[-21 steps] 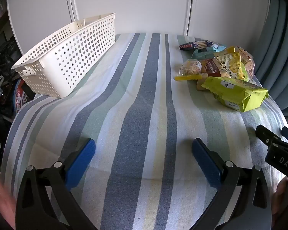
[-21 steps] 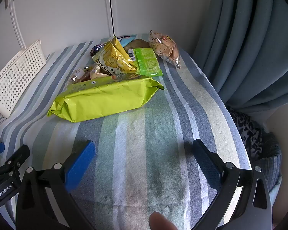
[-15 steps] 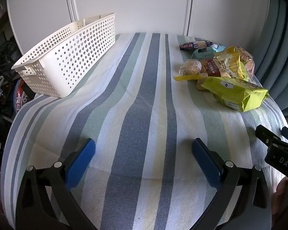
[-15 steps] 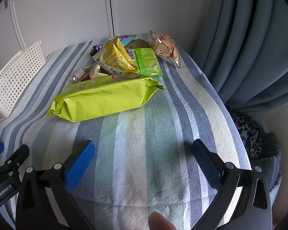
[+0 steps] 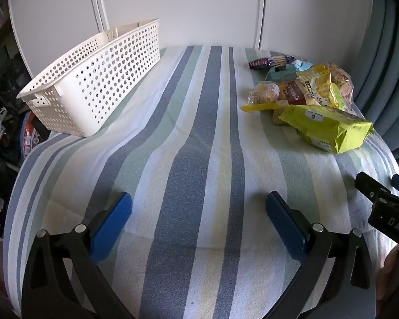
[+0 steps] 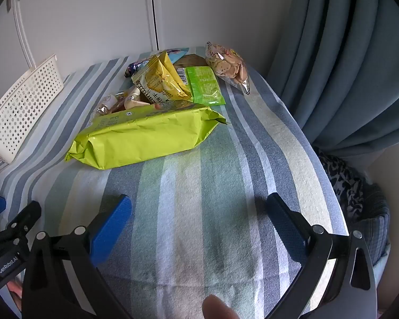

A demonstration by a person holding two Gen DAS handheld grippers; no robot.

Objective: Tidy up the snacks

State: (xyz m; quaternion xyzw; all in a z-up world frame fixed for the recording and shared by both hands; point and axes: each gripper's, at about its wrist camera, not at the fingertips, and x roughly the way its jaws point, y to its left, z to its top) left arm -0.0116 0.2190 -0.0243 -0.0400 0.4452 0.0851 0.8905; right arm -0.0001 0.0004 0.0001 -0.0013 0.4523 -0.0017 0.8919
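At nine o'clock the white perforated basket [image 6: 21,106] is cut by the frame edge; small wrapped snacks [image 6: 119,101] lie half-hidden behind the lime-green packet [image 6: 146,135].

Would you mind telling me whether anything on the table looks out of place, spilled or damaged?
Nothing looks spilled or torn. The snacks lie in a loose heap at one side, overlapping, the lime-green pack nearest, while the white basket sits apart with no snack visible inside.

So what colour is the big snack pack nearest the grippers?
Lime green glossy snack pack; clearest in the right wrist view.
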